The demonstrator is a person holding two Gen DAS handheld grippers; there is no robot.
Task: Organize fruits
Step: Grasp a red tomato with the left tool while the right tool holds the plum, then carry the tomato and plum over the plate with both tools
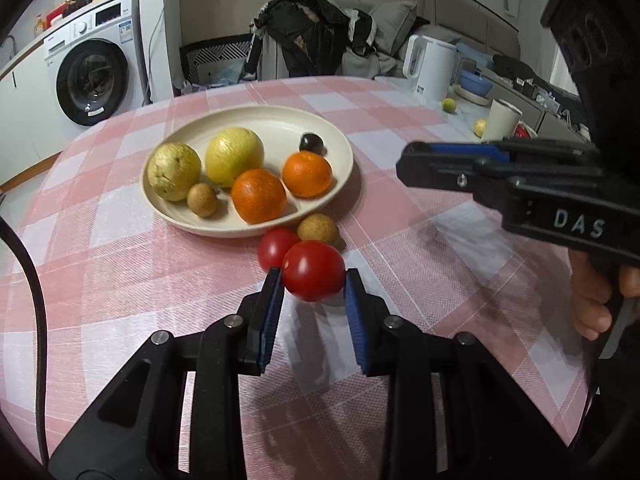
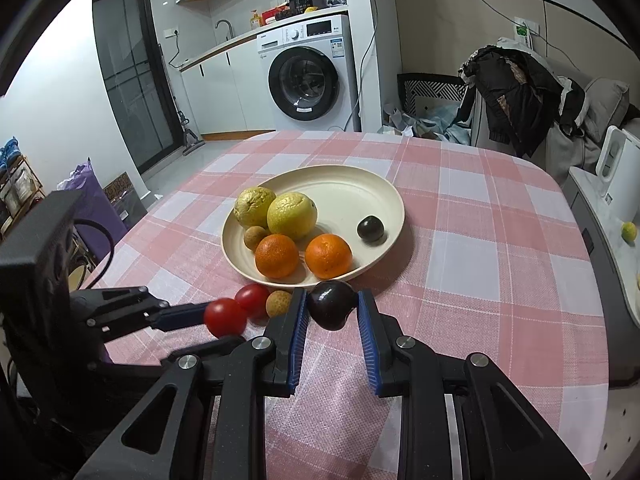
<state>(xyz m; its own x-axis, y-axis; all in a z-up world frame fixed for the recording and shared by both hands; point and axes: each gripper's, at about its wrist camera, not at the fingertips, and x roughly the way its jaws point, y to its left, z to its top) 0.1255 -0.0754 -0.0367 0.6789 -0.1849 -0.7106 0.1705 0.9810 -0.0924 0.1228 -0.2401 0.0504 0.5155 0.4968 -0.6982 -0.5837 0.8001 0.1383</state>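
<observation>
red tomato (image 1: pixel 313 270) sits pinched in the left gripper (image 1: pixel 313 280) and a dark plum (image 2: pixel 331 309) in the right gripper (image 2: pixel 331 312) (both apparently bound for the plate (image 2: pixel 360 192) at twelve o'clock).

Left gripper (image 1: pixel 314 286) and right gripper (image 2: pixel 332 306) each have jaws clamped.

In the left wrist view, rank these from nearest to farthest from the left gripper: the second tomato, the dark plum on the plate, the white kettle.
1. Second tomato, on the cloth just behind the tomato held in the left gripper.
2. Dark plum, at the plate's far side.
3. White kettle, beyond the table's far right edge.
</observation>
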